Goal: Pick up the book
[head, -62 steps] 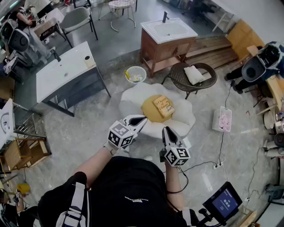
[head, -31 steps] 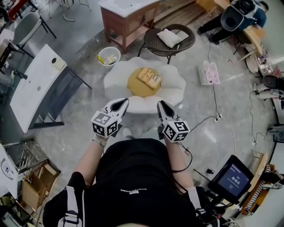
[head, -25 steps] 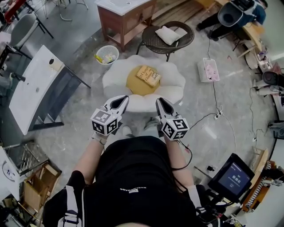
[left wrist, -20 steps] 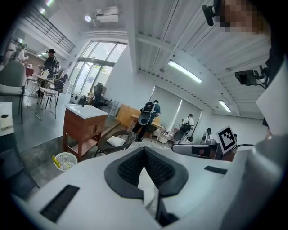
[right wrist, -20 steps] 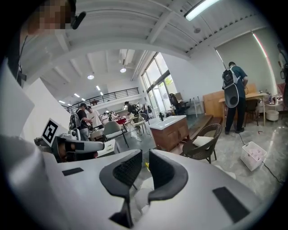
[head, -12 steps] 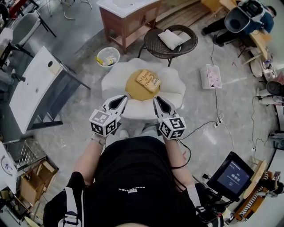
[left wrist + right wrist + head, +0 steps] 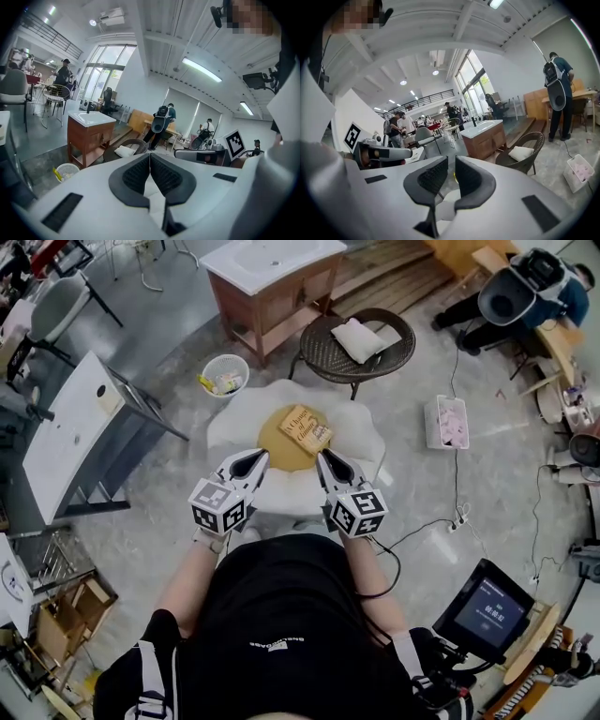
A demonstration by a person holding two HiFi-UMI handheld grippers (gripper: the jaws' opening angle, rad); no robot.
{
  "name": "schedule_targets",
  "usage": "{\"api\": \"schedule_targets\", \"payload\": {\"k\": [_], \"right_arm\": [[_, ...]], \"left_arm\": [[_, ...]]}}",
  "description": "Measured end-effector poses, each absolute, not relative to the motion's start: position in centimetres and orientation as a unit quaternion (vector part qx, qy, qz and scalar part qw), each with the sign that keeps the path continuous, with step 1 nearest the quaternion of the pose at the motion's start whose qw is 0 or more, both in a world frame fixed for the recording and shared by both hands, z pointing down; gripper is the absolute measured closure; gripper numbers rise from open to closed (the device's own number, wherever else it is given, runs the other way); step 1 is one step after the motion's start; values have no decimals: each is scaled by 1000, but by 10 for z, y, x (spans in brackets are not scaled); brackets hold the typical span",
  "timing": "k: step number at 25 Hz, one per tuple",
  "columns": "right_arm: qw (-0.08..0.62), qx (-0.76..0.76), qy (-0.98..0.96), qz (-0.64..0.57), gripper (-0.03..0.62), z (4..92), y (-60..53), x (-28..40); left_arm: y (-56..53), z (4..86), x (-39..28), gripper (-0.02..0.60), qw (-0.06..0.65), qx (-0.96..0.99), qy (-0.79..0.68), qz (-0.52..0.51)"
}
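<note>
Near the littered bin point(image 7: 226, 376), book point(image 7: 307, 427) lies on cushion point(image 7: 277, 440); left gripper point(image 7: 261, 455) closed, right gripper point(image 7: 322, 456) barely parted.

Well ahead of the right gripper point(image 7: 325, 458): wicker chair point(image 7: 396, 348) bearing a white cushion point(image 7: 358, 338), wooden washstand point(image 7: 281, 261) beyond. Ahead-left of the left gripper point(image 7: 256, 457): waste basket point(image 7: 225, 377). Right of the right gripper: pink box point(image 7: 444, 421).

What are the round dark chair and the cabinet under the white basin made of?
The round chair looks like dark woven wicker or rattan, matte: its rim shows an open weave. The cabinet looks like reddish-brown wood with a smooth, slightly shiny finish; whether solid or veneer I cannot tell.
</note>
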State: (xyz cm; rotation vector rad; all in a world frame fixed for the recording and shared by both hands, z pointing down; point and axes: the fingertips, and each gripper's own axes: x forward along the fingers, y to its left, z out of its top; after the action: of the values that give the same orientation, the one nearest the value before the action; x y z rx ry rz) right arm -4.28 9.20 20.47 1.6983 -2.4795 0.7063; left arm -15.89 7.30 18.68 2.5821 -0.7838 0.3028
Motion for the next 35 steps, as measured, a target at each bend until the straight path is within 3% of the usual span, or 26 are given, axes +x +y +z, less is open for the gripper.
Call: {"api": "schedule_targets", "payload": {"k": [20,35], "right_arm": [[9,495,-830,258,530,216,62,74],[32,503,-815,286,530,242,38,69]], "left_arm": [[58,191,-44,568,215,904,-349,123],[36,225,-63,566,261,894,-339,129]]}}
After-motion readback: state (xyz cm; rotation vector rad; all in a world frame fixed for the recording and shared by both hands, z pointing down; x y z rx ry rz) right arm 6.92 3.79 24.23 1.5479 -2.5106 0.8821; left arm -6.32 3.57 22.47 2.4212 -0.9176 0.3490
